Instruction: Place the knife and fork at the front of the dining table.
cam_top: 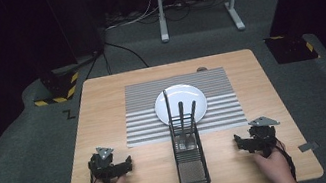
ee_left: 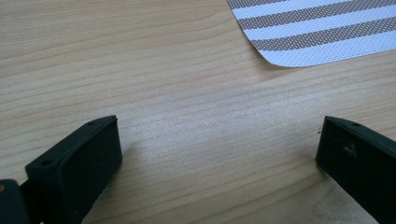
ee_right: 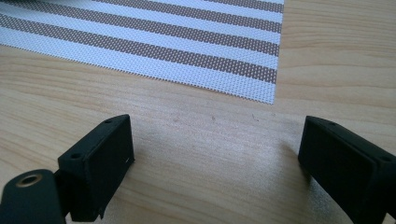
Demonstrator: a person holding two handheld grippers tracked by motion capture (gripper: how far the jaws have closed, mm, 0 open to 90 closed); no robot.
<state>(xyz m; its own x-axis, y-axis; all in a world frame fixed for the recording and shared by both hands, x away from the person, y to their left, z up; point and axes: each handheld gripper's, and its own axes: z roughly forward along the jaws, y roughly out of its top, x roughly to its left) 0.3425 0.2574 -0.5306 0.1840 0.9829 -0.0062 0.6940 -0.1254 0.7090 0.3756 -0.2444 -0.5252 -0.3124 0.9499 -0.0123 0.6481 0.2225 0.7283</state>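
High view: both claws, left claw (cam_top: 112, 169) and right claw (cam_top: 255, 140), rest spread wide and empty on the pale wooden table (cam_top: 103, 112), flanking the black wire cutlery caddy (cam_top: 191, 162), seemingly poised to start.

Your high view looks forward and down from above your side of the wooden table (cam_top: 103, 107), far enough back to take in the whole top and the dark floor beyond at 12 o'clock. The striped placemat (cam_top: 145, 120) sits mid-table. Your left gripper view rides low and close over the tabletop (ee_left: 163, 93), facing the mat's rounded near corner (ee_left: 289, 56) at about 1 o'clock. Your right gripper view, equally near the wood, faces the mat's other near corner (ee_right: 261, 88) at roughly 12 o'clock. All three share the mat's near edge; the two gripper views probably do not overlap, though that is hard to judge.
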